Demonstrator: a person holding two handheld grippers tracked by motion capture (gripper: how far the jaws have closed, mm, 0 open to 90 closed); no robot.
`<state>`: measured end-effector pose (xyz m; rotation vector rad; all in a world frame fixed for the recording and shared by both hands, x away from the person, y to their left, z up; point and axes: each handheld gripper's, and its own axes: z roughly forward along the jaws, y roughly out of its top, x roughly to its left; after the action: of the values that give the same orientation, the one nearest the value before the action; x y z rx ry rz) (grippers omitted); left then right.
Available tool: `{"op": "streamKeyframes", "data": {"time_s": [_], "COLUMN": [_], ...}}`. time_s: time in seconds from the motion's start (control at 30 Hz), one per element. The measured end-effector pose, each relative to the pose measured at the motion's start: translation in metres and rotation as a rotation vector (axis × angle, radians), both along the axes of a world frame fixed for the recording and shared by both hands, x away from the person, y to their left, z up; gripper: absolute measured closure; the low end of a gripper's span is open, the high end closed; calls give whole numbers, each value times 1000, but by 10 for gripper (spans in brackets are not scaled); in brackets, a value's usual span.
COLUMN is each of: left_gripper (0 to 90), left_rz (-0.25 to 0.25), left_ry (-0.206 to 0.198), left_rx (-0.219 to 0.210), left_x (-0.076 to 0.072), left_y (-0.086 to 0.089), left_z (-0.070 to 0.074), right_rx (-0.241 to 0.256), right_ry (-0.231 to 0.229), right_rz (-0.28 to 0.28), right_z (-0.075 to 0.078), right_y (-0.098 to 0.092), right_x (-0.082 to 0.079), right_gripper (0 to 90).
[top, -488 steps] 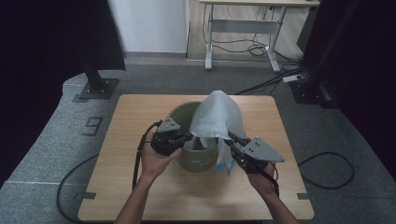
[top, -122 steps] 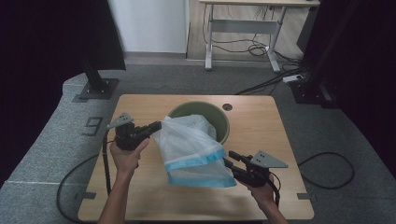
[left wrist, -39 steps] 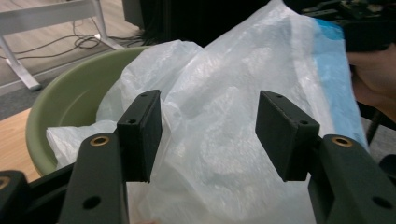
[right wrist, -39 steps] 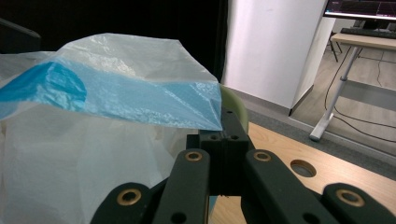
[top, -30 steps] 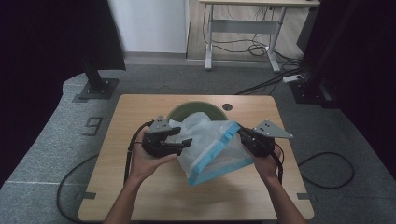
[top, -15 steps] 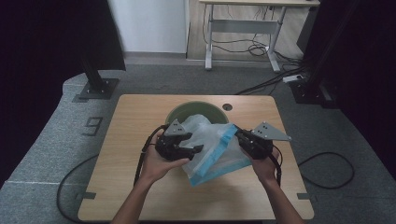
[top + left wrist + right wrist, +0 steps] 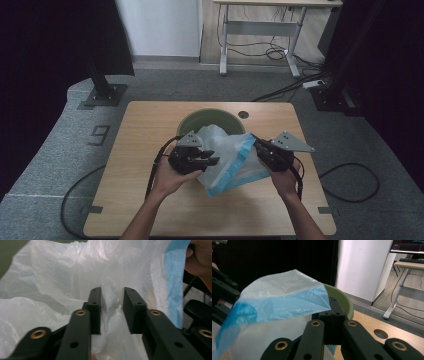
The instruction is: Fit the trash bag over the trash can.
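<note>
From above, the plastic bag (image 7: 227, 160) hangs between the left gripper (image 7: 207, 161) and the right gripper (image 7: 260, 148), just in front of the green bin (image 7: 200, 120); lining the bin looks barely begun. In the left gripper view, the jaws stand apart around a fold of film. In the right gripper view, the jaws are clamped on the bag's blue edge (image 7: 287, 306), with the bin beyond.

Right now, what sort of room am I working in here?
Probably a lab or recording studio rather than a home: black curtains flank a wooden table on grey carpet, and a height-adjustable desk with trailing cables stands behind. A monitor shows in the right gripper view.
</note>
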<state>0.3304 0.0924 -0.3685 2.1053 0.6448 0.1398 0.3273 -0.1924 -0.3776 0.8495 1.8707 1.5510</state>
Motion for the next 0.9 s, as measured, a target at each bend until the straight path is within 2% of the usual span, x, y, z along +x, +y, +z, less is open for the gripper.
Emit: {"op": "streamKeyframes", "data": {"time_s": [0.1, 0.2, 0.33, 0.4, 0.5, 0.67, 0.83, 0.9], "left_gripper": [761, 830, 893, 898, 899, 900, 900, 900], "left_rz": [-9, -6, -17, -21, 0, 18, 54, 63], "left_ry": [-3, -16, -12, -6, -8, 12, 13, 14], "left_rx": [-12, -46, -111, -153, -208, -316, -384, -399], "left_x": [-1, -3, -1, 0, 4, 14, 20, 22], "left_y": [0, 3, 10, 15, 23, 42, 58, 63], "left_z": [-1, 2, 6, 9, 14, 20, 23, 23], "right_rx": [1, -1, 4, 3, 7, 9, 19, 22], "right_ry": [1, 2, 8, 10, 15, 11, 8, 5], "right_rz": [2, -1, -5, -4, -5, 4, 17, 21], "right_z": [0, -1, -2, -2, -3, -1, 2, 3], "right_y": [-1, -3, -5, -6, -7, -9, -13, -13], "right_x": [-1, -1, 0, 0, 1, 0, 0, -1], "right_gripper": [887, 887, 887, 887, 886, 877, 854, 843]}}
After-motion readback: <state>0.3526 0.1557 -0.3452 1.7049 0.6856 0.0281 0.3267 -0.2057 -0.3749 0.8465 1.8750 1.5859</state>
